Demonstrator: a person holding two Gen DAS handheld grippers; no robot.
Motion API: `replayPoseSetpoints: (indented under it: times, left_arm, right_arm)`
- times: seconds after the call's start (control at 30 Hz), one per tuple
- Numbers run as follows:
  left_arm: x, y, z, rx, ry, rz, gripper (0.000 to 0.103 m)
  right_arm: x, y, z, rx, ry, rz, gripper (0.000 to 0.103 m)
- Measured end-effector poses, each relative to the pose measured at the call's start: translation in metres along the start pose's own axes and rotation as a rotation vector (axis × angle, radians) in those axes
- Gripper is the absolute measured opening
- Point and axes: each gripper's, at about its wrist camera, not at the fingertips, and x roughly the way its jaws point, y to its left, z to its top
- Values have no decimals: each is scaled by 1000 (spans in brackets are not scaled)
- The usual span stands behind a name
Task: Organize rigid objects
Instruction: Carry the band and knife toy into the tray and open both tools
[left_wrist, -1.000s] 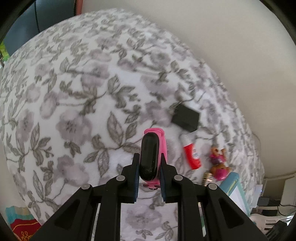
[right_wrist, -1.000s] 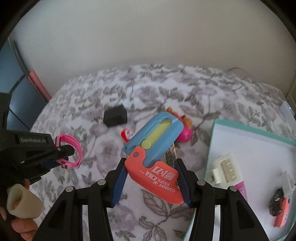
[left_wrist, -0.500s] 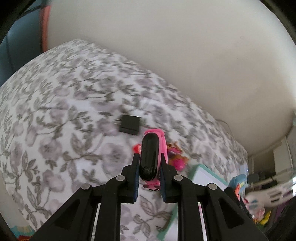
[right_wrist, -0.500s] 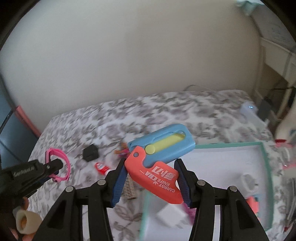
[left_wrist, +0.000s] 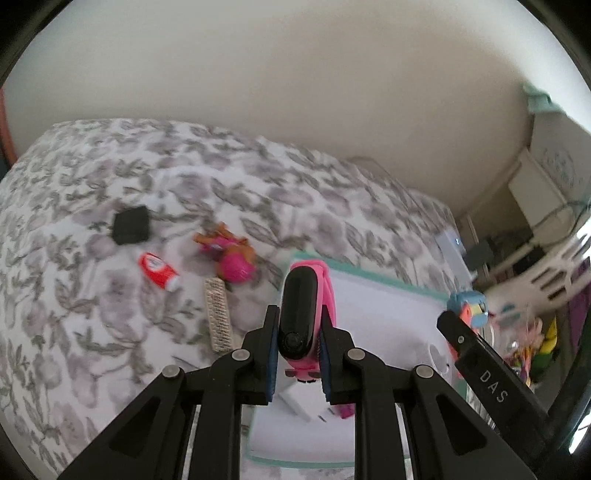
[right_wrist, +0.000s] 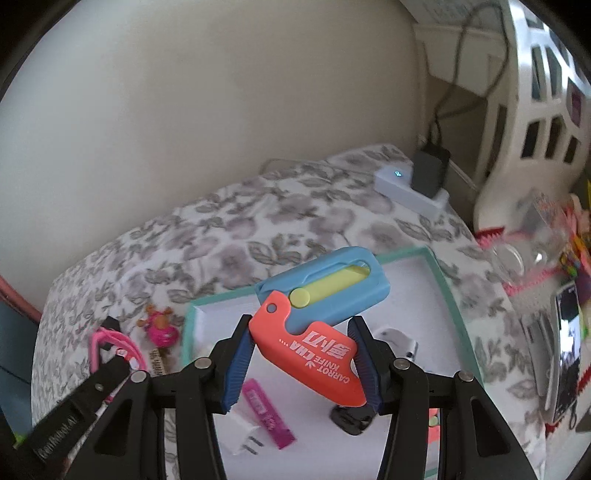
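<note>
One pink fitness band (left_wrist: 300, 317) with a black oval face is pinched upright between the pressed-together fingers of the left gripper (left_wrist: 297, 350), above the near-left part of one white tray (left_wrist: 388, 295) with a teal rim. One toy carrot knife (right_wrist: 317, 325), with an orange handle, a blue sheath and a yellow slider, is clamped tilted between the blue pads of the right gripper (right_wrist: 303, 363), above the same tray in the right wrist view.

On the tray floor five things can be counted: one pink rectangular pack (right_wrist: 267, 413), one white plug adapter (right_wrist: 240, 434), one white rounded piece (right_wrist: 397, 341), one small black object (right_wrist: 349, 419) partly hidden behind the knife, and one orange piece (right_wrist: 433, 428) of which only a sliver is seen.

On the grey floral bedspread (left_wrist: 110, 192) left of the tray four things lie apart from one another: one black square box (left_wrist: 131, 225), one small red tube (left_wrist: 158, 271) with a white cap, one pink and brown toy figure (left_wrist: 231, 254), and one glittery beige strip (left_wrist: 218, 314) just beside the figure.

At the bed's far corner one pale blue box (right_wrist: 397, 181) with a lit indicator is seen, with one dark adapter (right_wrist: 430, 171) standing against it. One white openwork basket (right_wrist: 535, 110) is seen past the bed.
</note>
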Motion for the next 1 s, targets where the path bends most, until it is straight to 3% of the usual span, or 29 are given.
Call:
replayPoseSetpoints:
  times: [0.23, 0.47, 0.87, 0.9, 1.0]
  left_arm:
    - [46, -23, -18, 33, 122, -1, 20]
    - [64, -33, -25, 66, 150, -9, 20]
    - [79, -32, -30, 87, 191, 16, 20]
    - [80, -31, -30, 88, 190, 18, 22]
    - [80, -28, -29, 81, 192, 41, 42]
  right_arm:
    - [25, -12, -9, 18, 77, -25, 55]
    - [43, -20, -18, 36, 144, -27, 55]
    - [52, -21, -22, 32, 182, -29, 55]
    - [52, -20, -22, 29, 184, -31, 55]
    - [51, -22, -20, 39, 192, -37, 55]
